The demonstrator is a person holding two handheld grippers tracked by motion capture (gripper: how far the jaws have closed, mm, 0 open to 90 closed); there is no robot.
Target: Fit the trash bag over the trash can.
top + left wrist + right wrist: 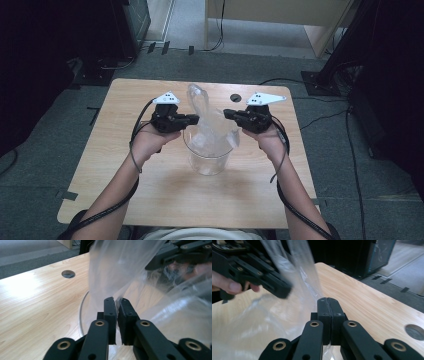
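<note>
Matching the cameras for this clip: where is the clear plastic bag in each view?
High view: clear plastic bag at table centre, rising from the clear container.
Left gripper view: centre to right.
Right gripper view: left half.
Shared landmark: the round hole in the table.

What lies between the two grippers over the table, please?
A clear plastic bag rises between the left gripper and right gripper, its lower part sitting in a clear container; the high view shows this.

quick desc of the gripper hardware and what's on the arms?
Both the left gripper and right gripper are black, with linkage arms on brass-coloured pivots and flat rectangular jaws. Each carries a pale three-cornered plate on top and trails a black cable along the forearm. Forearms are bare, no sleeves.
</note>
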